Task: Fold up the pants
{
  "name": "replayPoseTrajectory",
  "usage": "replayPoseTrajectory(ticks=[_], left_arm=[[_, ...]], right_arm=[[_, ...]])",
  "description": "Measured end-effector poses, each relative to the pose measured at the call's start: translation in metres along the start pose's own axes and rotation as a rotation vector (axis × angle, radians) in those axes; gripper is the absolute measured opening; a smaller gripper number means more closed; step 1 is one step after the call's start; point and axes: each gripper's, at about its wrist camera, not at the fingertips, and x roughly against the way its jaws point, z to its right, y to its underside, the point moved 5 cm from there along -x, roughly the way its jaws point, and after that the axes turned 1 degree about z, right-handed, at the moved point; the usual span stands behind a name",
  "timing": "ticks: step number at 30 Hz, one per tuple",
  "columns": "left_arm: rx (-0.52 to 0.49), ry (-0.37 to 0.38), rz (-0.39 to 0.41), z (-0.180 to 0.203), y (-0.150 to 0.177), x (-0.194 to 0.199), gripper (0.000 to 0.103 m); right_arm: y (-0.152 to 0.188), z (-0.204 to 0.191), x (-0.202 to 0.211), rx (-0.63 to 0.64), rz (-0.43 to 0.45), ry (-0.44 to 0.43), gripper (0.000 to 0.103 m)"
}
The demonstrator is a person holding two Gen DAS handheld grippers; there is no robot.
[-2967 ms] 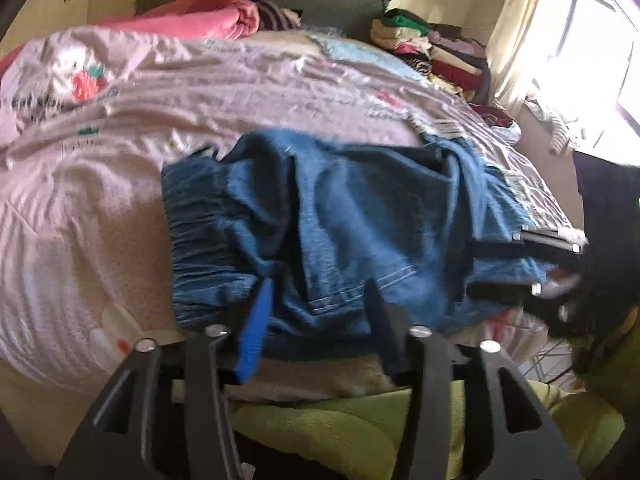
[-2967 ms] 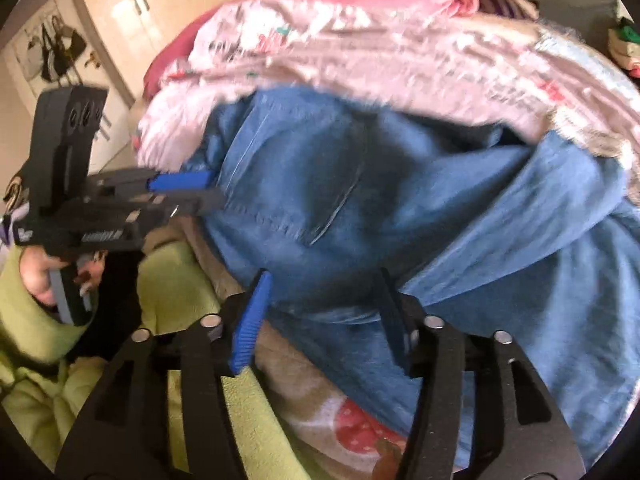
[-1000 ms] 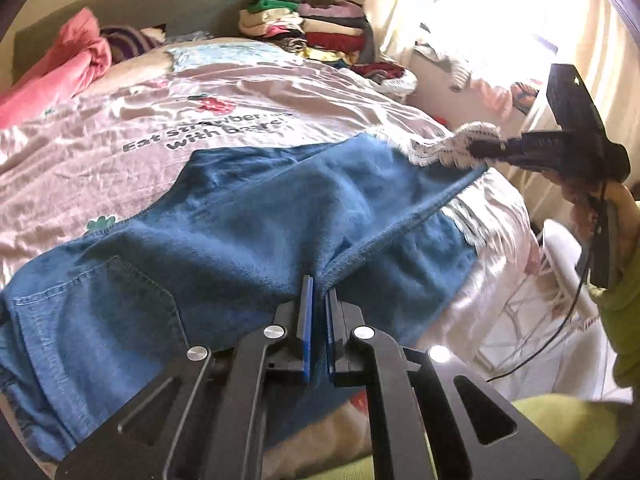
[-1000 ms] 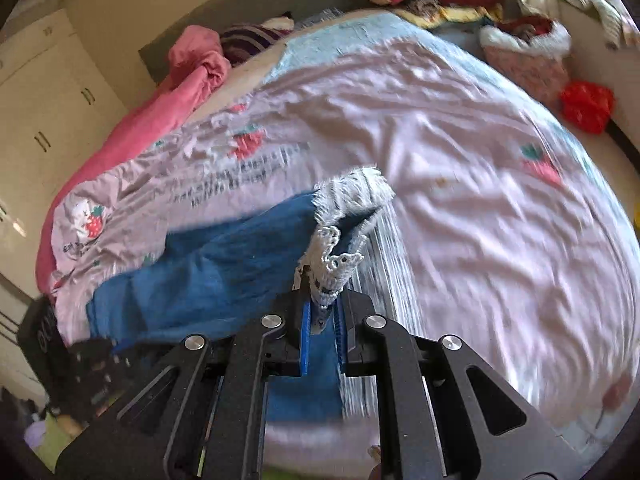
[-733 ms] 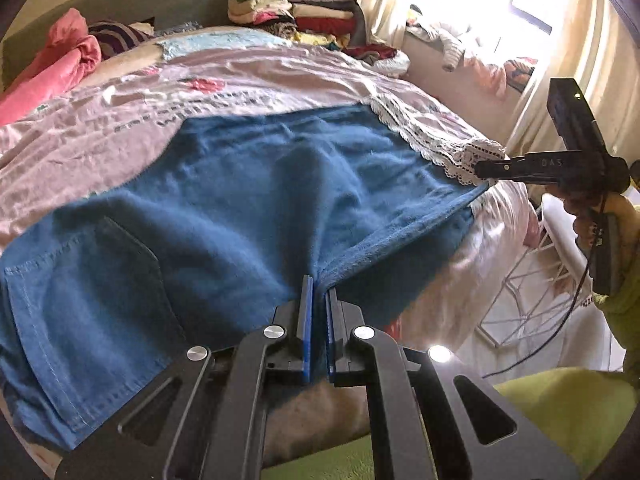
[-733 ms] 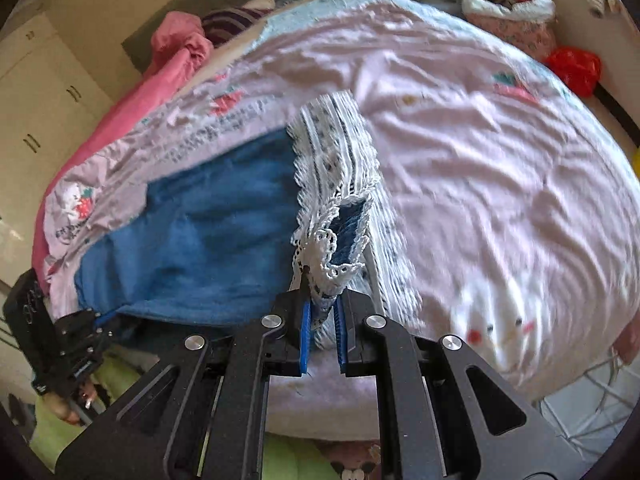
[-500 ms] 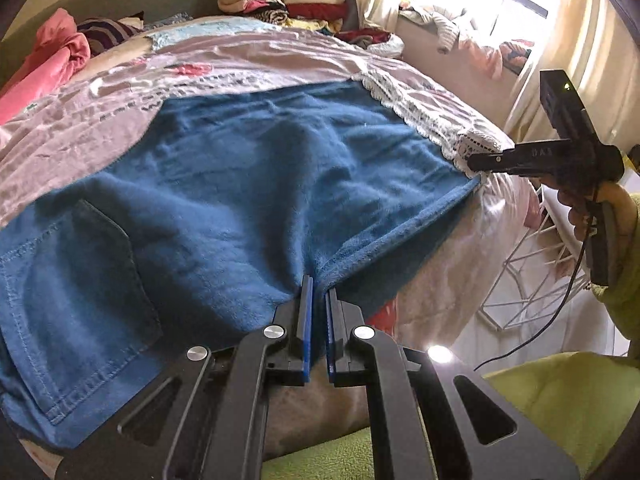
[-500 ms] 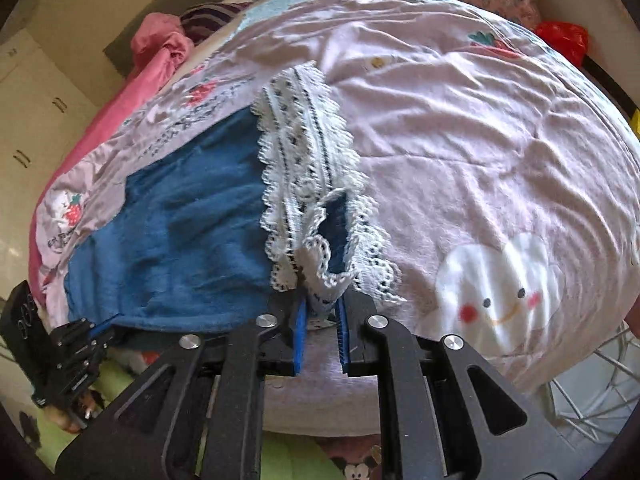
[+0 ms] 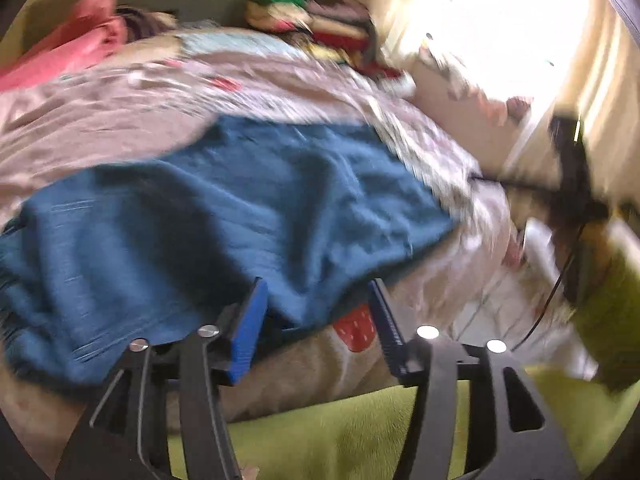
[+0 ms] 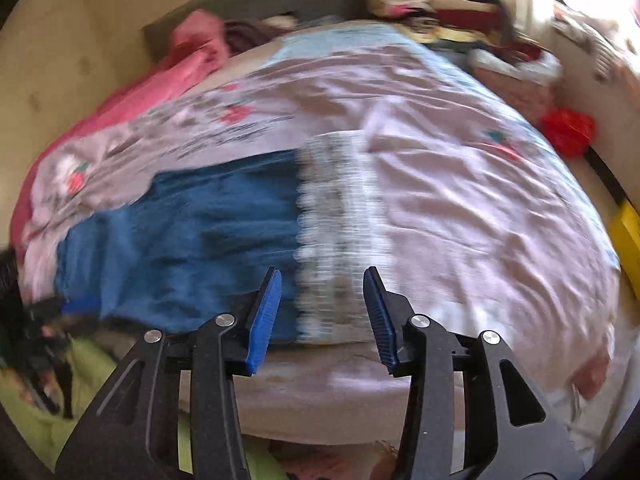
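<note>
The blue denim pants lie spread across the pink bedsheet, legs running to the right and ending in white lace cuffs. My left gripper hovers at the near edge of the denim; its jaws are opening, blue pads apart, and the cloth's edge lies between them without being pressed. My right gripper is at the bed's near edge by the lace cuffs, jaws opening, pads clear of the fabric. Both views are motion-blurred. The right gripper also shows dark at the right of the left wrist view.
Pink bedding is bunched at the headboard. A stack of folded clothes sits at the far corner of the bed. A red bag and a yellow object lie beside the bed. A person's green sleeve is at right.
Both grippers have let go of the pants and their jaws have spread apart. The denim and lace cuffs now rest flat on the bed. Both grippers drew back slightly.
</note>
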Motion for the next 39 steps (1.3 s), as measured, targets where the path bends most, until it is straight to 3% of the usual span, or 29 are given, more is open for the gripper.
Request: replayPoseTrajectory(ticks=[3, 6, 9, 14, 16, 18, 20, 23, 28, 32, 34, 35, 39], left_arm=[[0.105, -0.133, 0.090, -0.037, -0.001, 0.040, 0.088], [0.196, -0.281, 0.129, -0.071, 0.006, 0.067, 0.094], [0.289, -0.366, 0.130, -0.103, 0.014, 0.075, 0.095], [0.384, -0.362, 0.063, -0.131, 0.020, 0.048, 0.095], [0.402, -0.363, 0.055, -0.134, 0.024, 0.032, 0.081], [0.384, -0.400, 0.065, -0.137, 0.025, 0.032, 0.053], [0.387, -0.383, 0.102, -0.139, 0.024, 0.048, 0.043], [0.355, -0.417, 0.136, -0.147, 0.022, 0.069, 0.043], [0.375, -0.432, 0.066, -0.159, 0.034, 0.046, 0.053], [0.391, -0.448, 0.108, -0.160, 0.033, 0.063, 0.061], [0.354, -0.491, 0.154, -0.149, 0.024, 0.083, 0.068], [0.333, -0.497, 0.179, -0.142, 0.018, 0.092, 0.077], [0.197, -0.446, 0.224, -0.097, -0.013, 0.100, 0.086]], right_arm=[[0.003, -0.016, -0.019, 0.056, -0.046, -0.015, 0.039], [0.009, -0.017, -0.034, 0.087, -0.083, 0.007, 0.040], [0.014, -0.010, -0.041, 0.078, -0.106, 0.020, 0.043], [0.021, -0.004, -0.044, 0.067, -0.118, 0.012, 0.045], [0.024, -0.007, -0.046, 0.072, -0.127, 0.011, 0.048], [0.027, -0.007, -0.047, 0.079, -0.136, 0.016, 0.049], [0.029, -0.007, -0.047, 0.084, -0.142, 0.014, 0.049], [0.030, -0.007, -0.048, 0.079, -0.148, 0.014, 0.049], [0.033, -0.009, -0.051, 0.092, -0.148, 0.030, 0.050], [0.033, -0.011, -0.050, 0.086, -0.159, 0.020, 0.051], [0.028, -0.016, -0.040, 0.071, -0.137, -0.016, 0.053], [0.024, -0.018, -0.036, 0.068, -0.120, -0.032, 0.053], [0.009, -0.037, -0.027, 0.102, -0.054, -0.076, 0.053]])
